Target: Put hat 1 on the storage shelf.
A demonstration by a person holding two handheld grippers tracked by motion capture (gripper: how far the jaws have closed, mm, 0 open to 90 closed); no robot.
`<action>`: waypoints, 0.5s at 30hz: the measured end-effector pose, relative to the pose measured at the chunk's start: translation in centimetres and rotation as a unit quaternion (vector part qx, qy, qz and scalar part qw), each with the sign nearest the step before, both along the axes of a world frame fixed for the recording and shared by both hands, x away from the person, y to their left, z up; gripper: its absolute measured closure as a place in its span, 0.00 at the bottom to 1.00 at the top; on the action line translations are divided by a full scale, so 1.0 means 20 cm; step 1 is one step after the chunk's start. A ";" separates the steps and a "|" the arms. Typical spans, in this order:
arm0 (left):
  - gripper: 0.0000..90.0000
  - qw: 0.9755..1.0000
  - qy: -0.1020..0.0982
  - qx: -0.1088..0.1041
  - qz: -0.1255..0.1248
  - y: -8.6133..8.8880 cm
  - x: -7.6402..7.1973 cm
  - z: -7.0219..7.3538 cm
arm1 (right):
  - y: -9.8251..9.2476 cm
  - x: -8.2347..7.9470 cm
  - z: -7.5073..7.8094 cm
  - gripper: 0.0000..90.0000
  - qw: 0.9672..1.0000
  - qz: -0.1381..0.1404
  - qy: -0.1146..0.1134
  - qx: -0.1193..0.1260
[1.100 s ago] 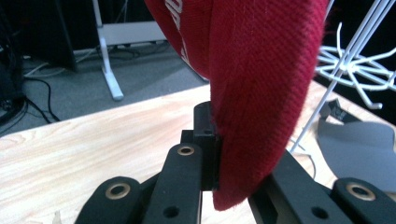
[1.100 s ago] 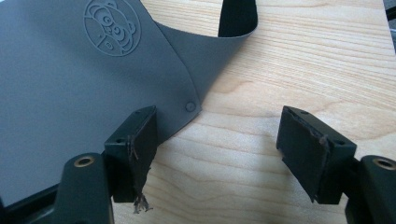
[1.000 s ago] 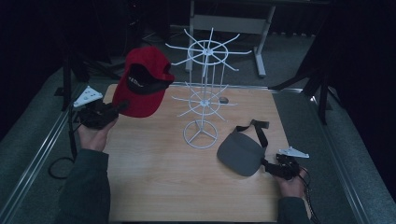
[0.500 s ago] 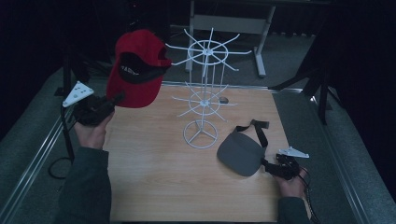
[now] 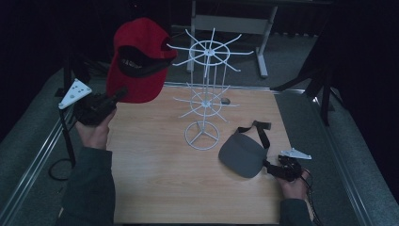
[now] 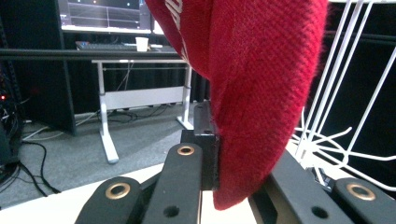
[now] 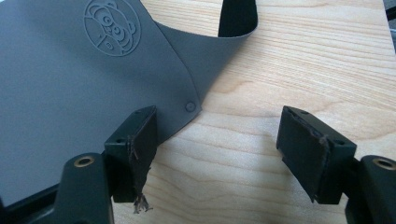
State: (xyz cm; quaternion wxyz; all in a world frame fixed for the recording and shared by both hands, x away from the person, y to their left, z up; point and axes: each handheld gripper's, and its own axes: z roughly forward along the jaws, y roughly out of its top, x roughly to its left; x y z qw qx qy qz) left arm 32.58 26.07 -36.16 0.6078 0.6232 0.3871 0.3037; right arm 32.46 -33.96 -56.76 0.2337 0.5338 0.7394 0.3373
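Red cap (image 5: 137,61) is up off the desk (image 5: 155,179) by its far left corner, pinched in my left tongs (image 5: 113,100), forearm angled up; it's not hung on the white wire rack (image 5: 205,94) yet, my guess at the goal. Grey cap (image 5: 242,154) lies near the right edge, waiting.

Left gripper view: jaws clamped on the red cap's brim (image 6: 261,93).

Right gripper view: my right tongs (image 7: 217,144) spread wide, low over the wood, grey cap (image 7: 65,79) beside one pad.

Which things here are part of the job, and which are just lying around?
Part of the job:
- red cap, held up by the left gripper
- white wire rack
- grey cap, by the open right gripper

Just lying around:
- desk
- paper cup
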 end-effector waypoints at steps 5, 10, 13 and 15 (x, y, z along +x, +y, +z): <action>0.96 1.000 -0.002 -0.007 -0.005 0.01 0.00 0.01 | 0.00 0.00 0.00 0.32 1.000 0.000 0.000 0.000; 0.96 1.000 -0.008 -0.014 -0.006 0.02 -0.01 0.03 | 0.00 0.00 0.00 0.32 1.000 0.000 0.000 0.000; 0.96 1.000 -0.011 -0.016 -0.008 0.02 -0.02 0.04 | 0.00 0.00 0.00 0.32 1.000 0.000 0.000 -0.001; 0.96 1.000 -0.013 -0.016 -0.011 0.02 -0.02 0.05 | 0.00 0.00 0.00 0.32 1.000 0.000 0.000 -0.001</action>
